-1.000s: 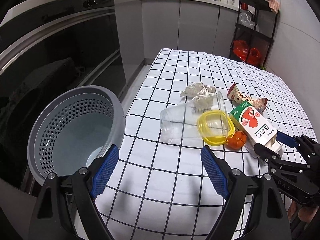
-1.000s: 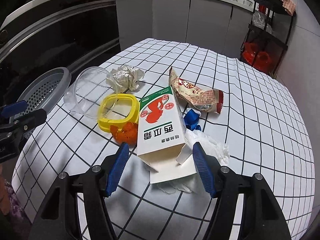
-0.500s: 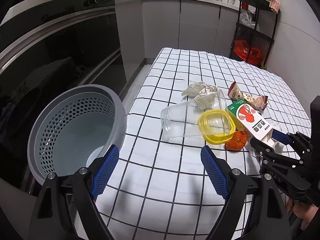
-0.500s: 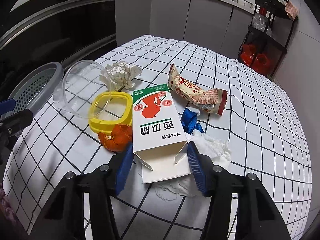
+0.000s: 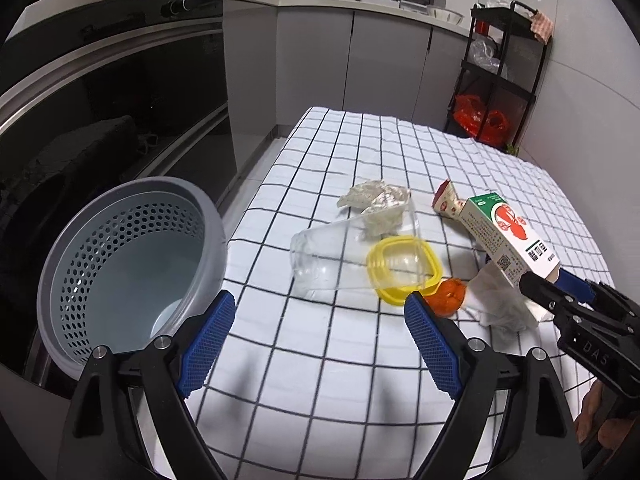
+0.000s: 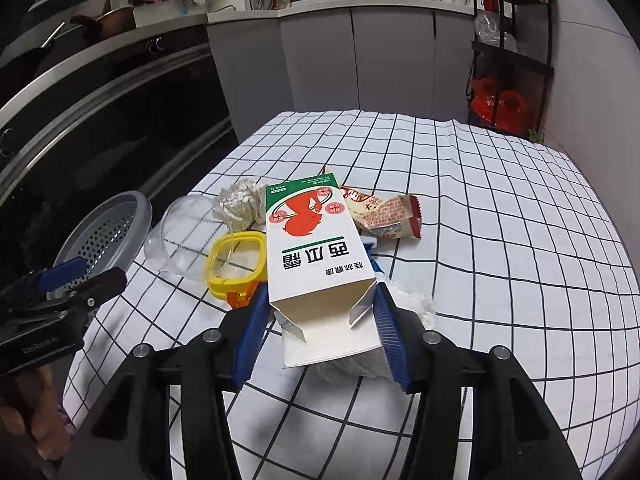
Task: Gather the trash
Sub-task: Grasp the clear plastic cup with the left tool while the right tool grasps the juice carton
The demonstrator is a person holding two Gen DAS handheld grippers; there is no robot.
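While my right hand-held gripper (image 6: 320, 316) clamps the open end of the carton (image 6: 314, 246), its jaws having just closed in on the carton's two sides, I carry the carton tilted, its far end raised above the counter (image 6: 500, 240). My left hand-held gripper (image 5: 316, 340) stands wide open and holds nothing, hovering beside the grey bin (image 5: 132, 264) at the counter's left edge. To do this step well, I judge that I should keep the squeeze even so the soft card does not buckle, lift clear of the tissue (image 5: 500, 304) beneath, and swing left over the bin before letting go. Count: one carton, one clear cup (image 5: 344, 252), one yellow lid (image 5: 404, 268), one orange peel (image 5: 448, 296), one snack wrapper (image 6: 384, 212), one crumpled paper (image 6: 240, 204), one tissue, one bin.
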